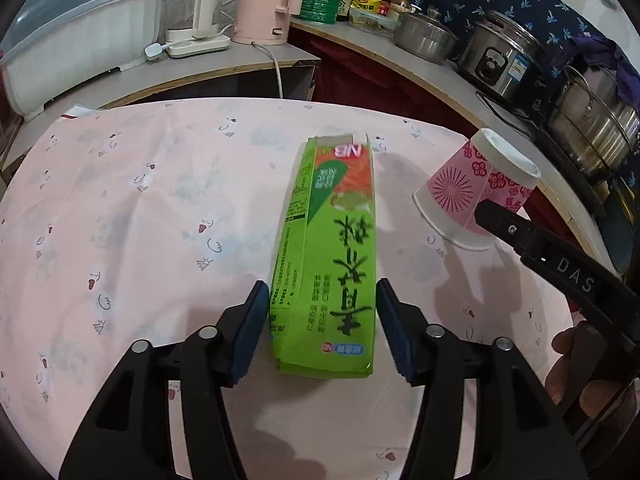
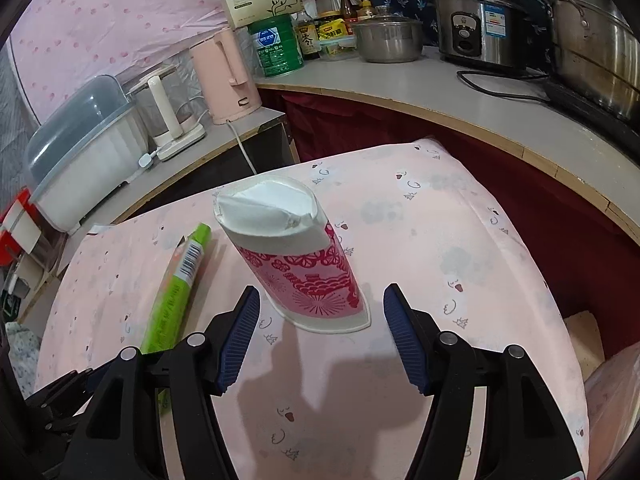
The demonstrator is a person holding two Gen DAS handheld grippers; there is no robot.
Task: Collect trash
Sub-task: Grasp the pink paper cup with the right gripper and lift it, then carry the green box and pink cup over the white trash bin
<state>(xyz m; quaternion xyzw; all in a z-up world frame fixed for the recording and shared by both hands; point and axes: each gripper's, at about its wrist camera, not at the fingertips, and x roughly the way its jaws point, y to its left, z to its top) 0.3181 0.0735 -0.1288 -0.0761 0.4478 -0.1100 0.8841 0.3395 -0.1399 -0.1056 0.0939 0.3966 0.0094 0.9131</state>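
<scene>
A flattened green carton [image 1: 328, 256] lies on the pink tablecloth [image 1: 160, 200]. My left gripper [image 1: 322, 328] is open, its jaws either side of the carton's near end, not clamped. A crushed pink paper cup [image 2: 304, 264] stands upside down on the cloth, rim down. My right gripper [image 2: 320, 336] is open, with the cup's rim just beyond the fingertips. The cup [image 1: 476, 188] and the right gripper's finger [image 1: 532, 240] also show in the left wrist view. The carton [image 2: 176, 292] lies left of the cup in the right wrist view.
A curved counter [image 2: 440, 92] behind the table carries a rice cooker [image 2: 476, 20], steel pots [image 2: 388, 40], a green tin [image 2: 276, 44], bottles, a pink kettle [image 2: 228, 76] and a white covered bin [image 2: 80, 152]. A dark gap separates table and counter.
</scene>
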